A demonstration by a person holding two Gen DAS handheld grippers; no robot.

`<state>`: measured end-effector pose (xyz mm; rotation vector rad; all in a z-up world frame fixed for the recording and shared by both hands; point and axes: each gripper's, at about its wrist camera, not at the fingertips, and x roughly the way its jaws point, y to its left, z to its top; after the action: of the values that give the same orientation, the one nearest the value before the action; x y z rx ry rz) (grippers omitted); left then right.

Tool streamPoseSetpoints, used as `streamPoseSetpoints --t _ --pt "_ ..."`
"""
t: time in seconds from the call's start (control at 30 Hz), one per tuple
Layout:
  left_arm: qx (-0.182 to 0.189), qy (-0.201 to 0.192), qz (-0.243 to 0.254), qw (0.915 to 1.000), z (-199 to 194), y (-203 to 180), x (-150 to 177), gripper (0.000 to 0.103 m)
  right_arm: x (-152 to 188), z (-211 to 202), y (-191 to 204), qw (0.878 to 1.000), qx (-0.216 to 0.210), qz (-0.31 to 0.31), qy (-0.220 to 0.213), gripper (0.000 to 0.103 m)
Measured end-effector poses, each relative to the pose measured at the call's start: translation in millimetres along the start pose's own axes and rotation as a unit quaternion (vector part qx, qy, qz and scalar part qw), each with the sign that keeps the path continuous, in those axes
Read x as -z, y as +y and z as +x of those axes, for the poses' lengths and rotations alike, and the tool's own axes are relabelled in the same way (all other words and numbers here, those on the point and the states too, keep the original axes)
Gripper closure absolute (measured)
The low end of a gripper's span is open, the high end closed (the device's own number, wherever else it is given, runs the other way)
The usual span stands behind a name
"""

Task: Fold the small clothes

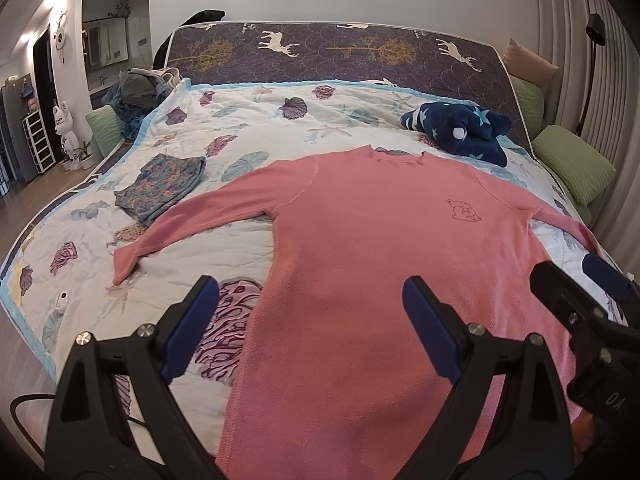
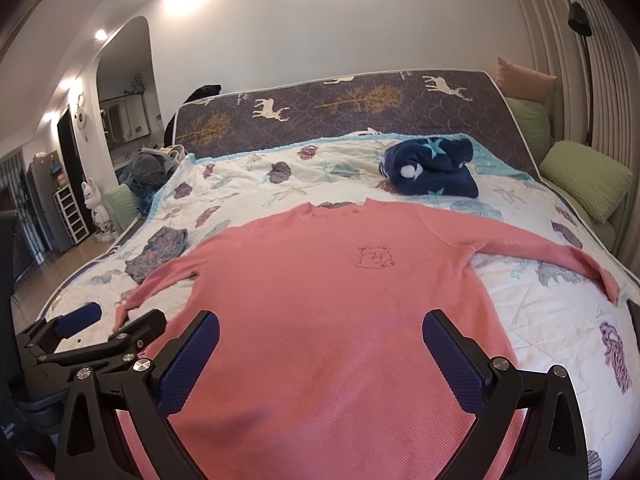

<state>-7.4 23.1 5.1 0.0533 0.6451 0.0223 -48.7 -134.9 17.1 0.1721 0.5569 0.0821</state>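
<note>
Both claws are hanging spread wide and empty over the near hem of the pink shirt (image 1: 360, 248): the left gripper (image 1: 312, 320) above its left edge, the right gripper (image 2: 320, 352) over its middle. The shirt is lying flat, face up, sleeves stretched out, on the quilt (image 1: 248, 120). Left of it a folded floral garment (image 1: 160, 188) is sitting; beyond the collar a navy starred garment (image 1: 460, 128) is lying bunched. Green pillows (image 1: 572, 164) are lining the right side.

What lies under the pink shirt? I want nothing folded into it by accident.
The pink shirt lies flat on the shell-print quilt, which shows all around it. No bump suggests anything beneath, but the covered quilt itself cannot be seen.
</note>
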Motion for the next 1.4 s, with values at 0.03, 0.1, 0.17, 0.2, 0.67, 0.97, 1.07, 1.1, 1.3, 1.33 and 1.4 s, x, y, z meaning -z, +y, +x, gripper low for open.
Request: streamPoseSetpoints --t 0.03,0.1,0.17,0.2,0.67,0.97,1.07,1.1,1.3,1.33,1.4 --pt "-0.001 0.001 0.0 1.0 0 1 0 0.01 -1 -1 3 1.0 -0.001 -0.002 -0.002 0.0" --pt "0.002 0.002 -0.006 1.0 0 4 0 0.01 -4 -2 7 1.0 -0.003 -0.006 -0.006 0.0" --pt "-0.002 0.001 -0.004 1.0 -1 6 -1 0.01 -8 -2 12 1.0 -0.006 -0.01 -0.011 0.0" --pt "-0.003 0.0 -0.006 1.0 -1 9 -1 0.01 -10 -3 14 1.0 -0.007 -0.012 -0.013 0.0" --pt "-0.015 -0.005 -0.048 0.9987 7 46 -11 0.01 -52 0 60 0.996 -0.04 -0.064 -0.054 0.0" --pt "-0.026 0.009 -0.069 0.9973 29 68 -19 0.01 -83 19 79 0.993 -0.083 -0.058 -0.063 0.0" --pt "-0.031 0.021 -0.073 0.9967 43 76 -19 0.009 -94 34 77 0.994 -0.093 -0.034 -0.054 0.0" --pt "-0.034 0.027 -0.078 0.996 49 81 -18 0.008 -97 40 77 0.994 -0.094 -0.03 -0.054 0.0" --pt "-0.04 0.098 -0.165 0.9806 103 146 -1 0.007 -83 107 77 0.995 -0.074 -0.059 0.02 0.0" --pt "-0.041 0.108 -0.189 0.9751 112 163 3 0.007 -77 118 76 0.995 -0.078 -0.058 0.039 0.0" --pt "-0.029 0.121 -0.258 0.958 127 203 12 0.011 -63 140 71 0.993 -0.085 -0.05 0.067 0.0"
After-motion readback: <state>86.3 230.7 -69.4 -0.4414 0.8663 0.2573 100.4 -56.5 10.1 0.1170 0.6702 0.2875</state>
